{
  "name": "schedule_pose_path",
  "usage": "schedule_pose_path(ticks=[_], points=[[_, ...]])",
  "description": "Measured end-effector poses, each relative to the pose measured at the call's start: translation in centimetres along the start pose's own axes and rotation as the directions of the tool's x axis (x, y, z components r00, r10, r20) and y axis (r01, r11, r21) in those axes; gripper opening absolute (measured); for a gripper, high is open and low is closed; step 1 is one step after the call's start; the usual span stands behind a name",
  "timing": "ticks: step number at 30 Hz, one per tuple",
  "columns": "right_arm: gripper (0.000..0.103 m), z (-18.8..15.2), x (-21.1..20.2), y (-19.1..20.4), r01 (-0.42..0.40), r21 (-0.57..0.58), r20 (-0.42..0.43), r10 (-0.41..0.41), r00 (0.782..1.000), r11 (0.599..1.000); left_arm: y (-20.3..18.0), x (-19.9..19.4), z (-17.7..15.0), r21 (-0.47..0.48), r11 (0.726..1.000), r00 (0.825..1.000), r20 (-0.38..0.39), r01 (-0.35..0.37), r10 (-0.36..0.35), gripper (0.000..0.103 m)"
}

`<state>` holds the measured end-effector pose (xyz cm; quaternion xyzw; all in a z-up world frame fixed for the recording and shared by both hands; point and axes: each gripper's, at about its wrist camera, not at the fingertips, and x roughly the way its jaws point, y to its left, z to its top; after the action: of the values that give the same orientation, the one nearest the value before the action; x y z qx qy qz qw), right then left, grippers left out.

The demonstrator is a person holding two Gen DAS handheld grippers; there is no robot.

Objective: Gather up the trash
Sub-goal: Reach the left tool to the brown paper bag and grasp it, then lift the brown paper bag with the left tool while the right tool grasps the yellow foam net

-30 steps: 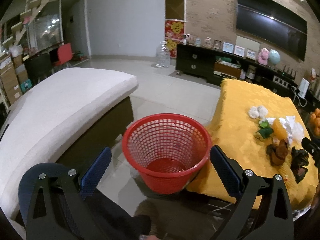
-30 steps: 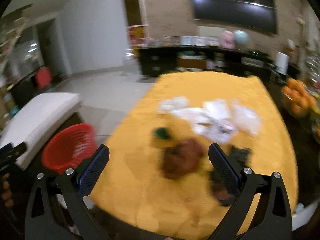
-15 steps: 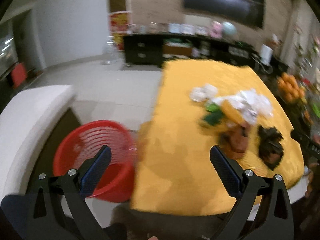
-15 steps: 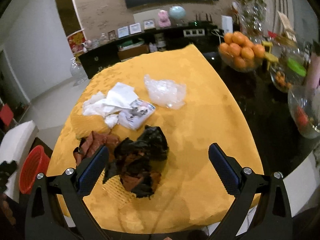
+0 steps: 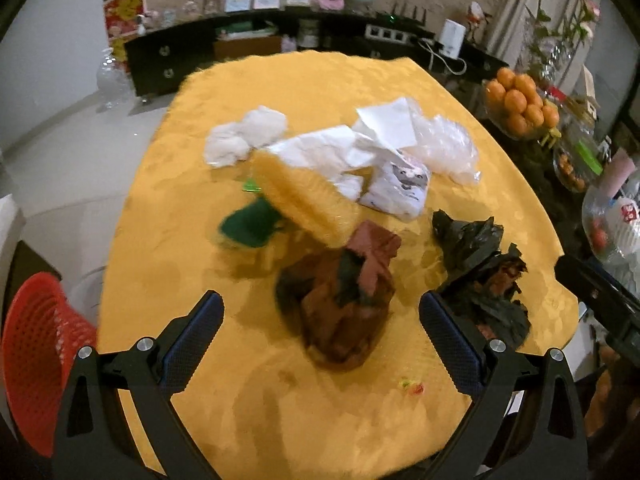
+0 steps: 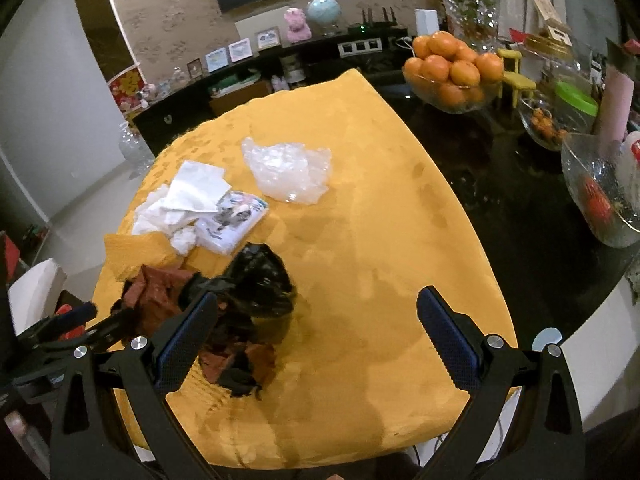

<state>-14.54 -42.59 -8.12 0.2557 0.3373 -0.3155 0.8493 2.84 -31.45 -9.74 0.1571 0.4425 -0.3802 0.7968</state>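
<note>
Over the near edge of the worktop (image 5: 192, 264), under its yellow cloth, my left tool (image 5: 320, 328) hangs wide open and empty, a brown wrapper (image 5: 344, 300) lying between its fingers on the cloth. Black wrappers (image 5: 480, 272) lie just beside it, toward the right edge. Beyond them, mid-worktop, sit a yellow net (image 5: 304, 196), a green scrap (image 5: 250, 224), white tissues (image 5: 320, 148), a printed packet (image 5: 400, 184) and a clear bag (image 5: 448, 144), close together and partly overlapping. A red basket (image 5: 36, 360) stands on the floor off the near left corner. My right tool (image 6: 316, 332) is also spread wide with nothing in it, above bare cloth near the right edge; the black wrappers (image 6: 256, 280) touch or pass behind its left finger, I cannot tell which. Oranges (image 6: 452, 64) sit in a bowl off the far right corner.
</note>
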Motion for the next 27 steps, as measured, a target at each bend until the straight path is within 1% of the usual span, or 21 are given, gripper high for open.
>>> schedule_pose_path(ticks=[1, 3, 5, 7, 9, 11, 14, 17, 19, 21, 23, 25, 27], points=[[0.096, -0.1, 0.1, 0.0, 0.003, -0.002, -0.003, -0.003, 1.0, 1.0, -0.2, 0.5, 0.0, 0.005, 1.0, 1.0, -0.008, 0.005, -0.005, 0.093], [0.096, -0.3, 0.3, -0.1, 0.005, -0.007, -0.007, -0.005, 1.0, 1.0, -0.2, 1.2, -0.2, 0.007, 1.0, 1.0, -0.027, 0.011, -0.011, 0.081], [0.096, -0.3, 0.5, -0.2, 0.007, -0.009, -0.008, -0.007, 1.0, 1.0, -0.1, 1.9, -0.4, 0.001, 1.0, 0.998, -0.056, 0.019, -0.019, 0.056], [0.096, -0.3, 0.7, -0.3, 0.008, -0.007, -0.011, -0.008, 1.0, 1.0, 0.3, 1.9, -0.5, -0.019, 0.999, 0.998, -0.051, 0.037, -0.038, 0.054], [0.096, -0.3, 0.8, -0.3, 0.003, -0.005, -0.015, -0.003, 1.0, 1.0, 0.5, 1.5, -0.5, -0.018, 0.999, 0.998, -0.037, 0.041, -0.041, 0.044], [0.096, -0.2, 0.8, -0.1, -0.009, -0.007, -0.015, 0.009, 1.0, 1.0, 0.8, 0.9, -0.6, -0.019, 0.999, 0.999, -0.027, 0.044, -0.045, 0.042], [0.096, -0.1, 0.4, 1.1, -0.036, -0.039, 0.008, 0.037, 0.999, 0.999, 1.7, -0.9, -0.8, -0.04, 0.999, 0.999, 0.009, 0.038, -0.037, 0.041], [0.096, -0.1, -0.3, 2.6, -0.072, -0.091, 0.039, 0.076, 0.996, 0.993, 3.0, -3.1, -1.1, -0.062, 0.998, 0.999, 0.045, 0.023, -0.02, 0.04], [0.096, -0.2, -0.8, 4.0, -0.088, -0.142, 0.063, 0.097, 0.993, 0.986, 4.0, -4.9, -1.3, -0.076, 0.997, 0.997, 0.083, 0.003, 0.004, 0.04], [0.096, -0.4, -1.3, 5.4, -0.1, -0.201, 0.083, 0.119, 0.989, 0.974, 5.0, -6.4, -1.5, -0.087, 0.996, 0.993, 0.117, -0.02, 0.03, 0.04], [0.096, -0.9, -1.7, 6.9, -0.13, -0.262, 0.09, 0.158, 0.983, 0.956, 6.2, -7.9, -1.7, -0.103, 0.994, 0.987, 0.148, -0.042, 0.057, 0.04], [0.096, -1.3, -2.1, 8.4, -0.179, -0.321, 0.084, 0.216, 0.973, 0.93, 7.0, -8.8, -1.9, -0.116, 0.992, 0.983, 0.167, -0.052, 0.071, 0.04], [0.096, -2.0, -2.2, 10.0, -0.241, -0.372, 0.051, 0.278, 0.959, 0.896, 7.8, -9.6, -2.1, -0.129, 0.99, 0.98, 0.181, -0.062, 0.085, 0.04]])
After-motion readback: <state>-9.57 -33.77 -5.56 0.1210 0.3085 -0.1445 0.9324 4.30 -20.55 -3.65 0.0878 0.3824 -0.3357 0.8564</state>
